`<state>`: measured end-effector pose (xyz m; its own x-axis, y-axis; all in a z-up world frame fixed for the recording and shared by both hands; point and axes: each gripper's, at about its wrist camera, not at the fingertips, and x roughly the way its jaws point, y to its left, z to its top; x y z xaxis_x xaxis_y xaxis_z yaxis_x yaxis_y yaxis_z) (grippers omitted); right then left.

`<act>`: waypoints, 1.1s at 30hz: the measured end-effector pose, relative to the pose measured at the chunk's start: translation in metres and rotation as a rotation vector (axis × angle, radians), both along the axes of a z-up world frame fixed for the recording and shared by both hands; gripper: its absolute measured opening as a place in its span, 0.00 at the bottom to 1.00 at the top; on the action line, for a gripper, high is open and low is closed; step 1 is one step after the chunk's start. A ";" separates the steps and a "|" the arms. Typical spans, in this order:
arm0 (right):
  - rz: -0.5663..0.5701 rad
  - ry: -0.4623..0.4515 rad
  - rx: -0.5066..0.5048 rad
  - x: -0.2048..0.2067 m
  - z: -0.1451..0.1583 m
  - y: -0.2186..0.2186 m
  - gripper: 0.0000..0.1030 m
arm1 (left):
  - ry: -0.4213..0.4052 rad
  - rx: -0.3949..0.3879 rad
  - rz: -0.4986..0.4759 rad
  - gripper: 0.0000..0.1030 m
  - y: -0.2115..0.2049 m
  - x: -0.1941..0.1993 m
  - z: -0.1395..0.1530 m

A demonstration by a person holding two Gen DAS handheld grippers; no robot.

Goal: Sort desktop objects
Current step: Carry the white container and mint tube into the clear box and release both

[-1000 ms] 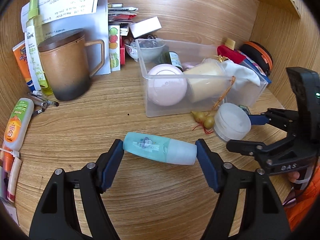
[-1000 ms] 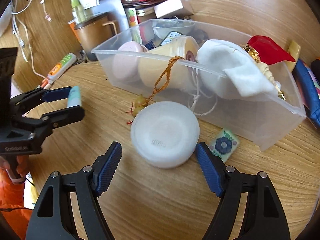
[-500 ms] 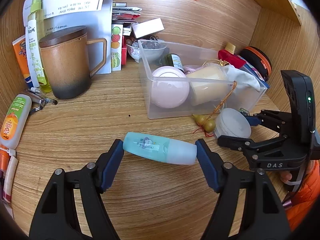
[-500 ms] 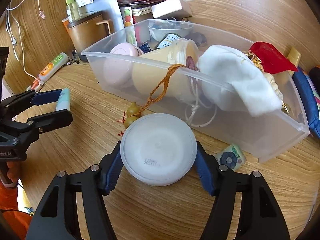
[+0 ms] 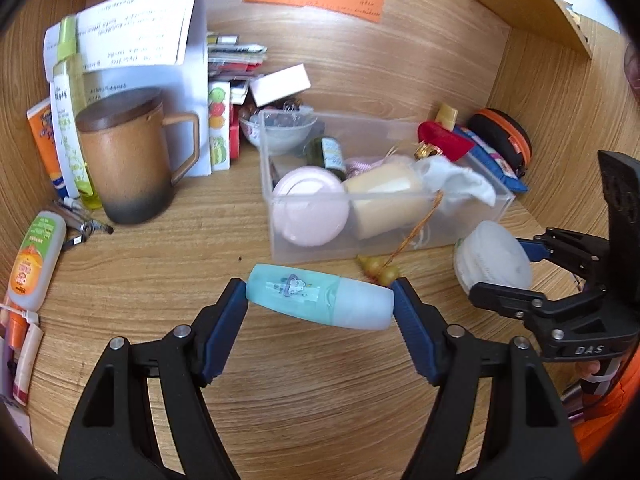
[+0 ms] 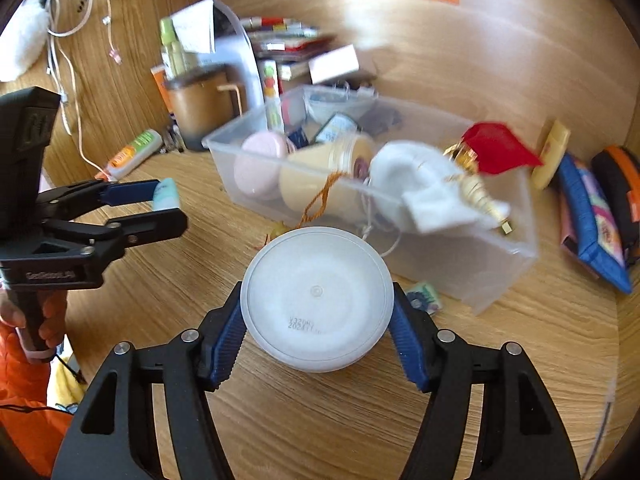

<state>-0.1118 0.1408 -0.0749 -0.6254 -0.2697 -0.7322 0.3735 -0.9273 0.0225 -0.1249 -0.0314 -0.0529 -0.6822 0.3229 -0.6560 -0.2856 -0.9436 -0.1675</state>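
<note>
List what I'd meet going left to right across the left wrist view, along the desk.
Orange-labelled bottle → brown mug → teal bottle in the left gripper → white round jar in the right gripper.

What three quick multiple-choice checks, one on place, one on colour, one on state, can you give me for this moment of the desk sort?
1. Where is the pink round case?
A. inside the clear bin
B. on the desk beside the mug
C. held in a gripper

2. What colour is the bottle in the left gripper?
A. red
B. teal
C. orange

3. What is the right gripper doing?
A. hanging empty
B. gripping the mug's handle
C. clamping the white round jar

Answers: 1 A, it lies behind the bin's front wall. 2 B, teal body with a paler cap. 3 C, both jaws press the jar's sides.
</note>
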 end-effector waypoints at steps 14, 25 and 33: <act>-0.053 0.138 -0.012 -0.005 0.046 0.027 0.61 | 0.089 0.033 0.010 0.70 0.010 -0.010 0.036; -0.057 0.190 -0.039 -0.039 0.067 0.039 0.61 | 0.114 0.024 0.021 0.70 0.013 -0.039 0.052; -0.070 0.149 -0.069 -0.084 0.065 0.047 0.61 | 0.089 0.034 0.016 0.70 0.016 -0.072 0.054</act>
<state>-0.1961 0.1878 -0.0095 -0.7445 -0.2686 -0.6112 0.3125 -0.9492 0.0364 -0.1971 -0.0149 0.0013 -0.7426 0.3326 -0.5813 -0.2855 -0.9424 -0.1745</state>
